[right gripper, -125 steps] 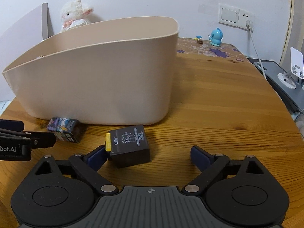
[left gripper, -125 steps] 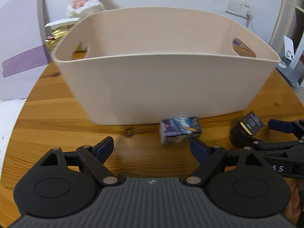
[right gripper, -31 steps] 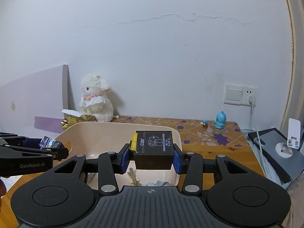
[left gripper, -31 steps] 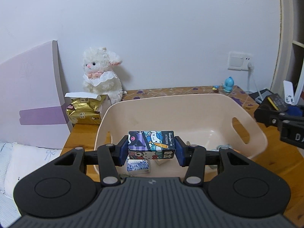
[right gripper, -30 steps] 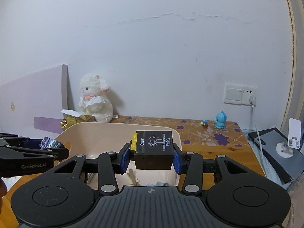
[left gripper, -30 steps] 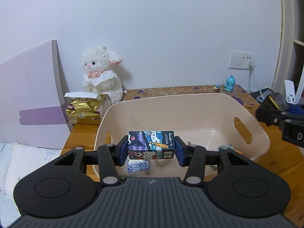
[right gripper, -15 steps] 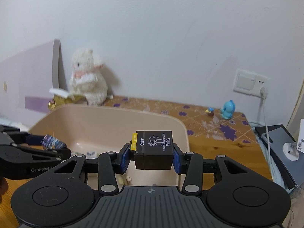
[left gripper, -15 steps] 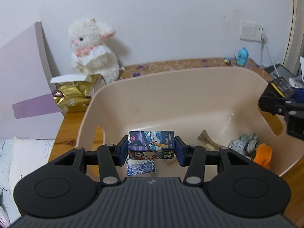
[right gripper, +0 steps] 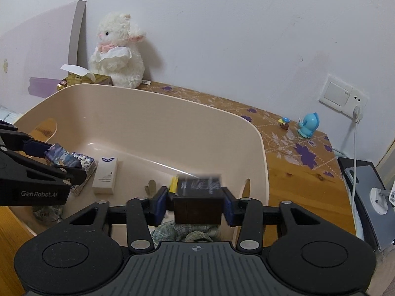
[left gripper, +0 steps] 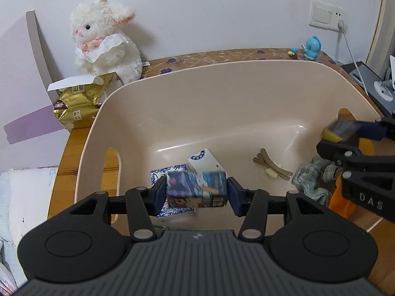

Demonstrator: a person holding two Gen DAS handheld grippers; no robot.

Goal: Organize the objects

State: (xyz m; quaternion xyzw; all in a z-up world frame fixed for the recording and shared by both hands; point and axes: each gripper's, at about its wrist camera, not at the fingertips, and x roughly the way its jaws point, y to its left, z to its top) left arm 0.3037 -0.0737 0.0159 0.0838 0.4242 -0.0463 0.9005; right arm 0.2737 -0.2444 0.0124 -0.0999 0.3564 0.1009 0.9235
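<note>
The wooden surface (right gripper: 303, 170) carried a large beige tub (left gripper: 222, 93), and both grippers hung above its open mouth. Inside the tub, on its floor, lay a white box (left gripper: 205, 159), a blue-patterned packet (left gripper: 160, 172), a tan hair clip (left gripper: 269, 164) and a bundle of green checked cloth (left gripper: 311, 175) toward the right end.

The left gripper (left gripper: 196, 193) sat over the left half of the tub, its jaws closed on a cartoon-printed box (left gripper: 196, 190). That box lay with its long axis running across from one pad to the other, level, and directly above the blue-patterned packet and the white box, with clear air beneath it. The right gripper (right gripper: 196, 203) sat over the right end, its jaws clamped on a black box with a yellow tab (right gripper: 197, 199), held squarely, with the checked cloth just below.

Each box was inside the tub's rim line as seen from its own camera, so the release seemed to depend only on the drop straight down: the left one would likely land on the packet and white box, the right one on the soft cloth. Neither gripper crossed the other; they stood well apart, each nearer its own end of the tub
</note>
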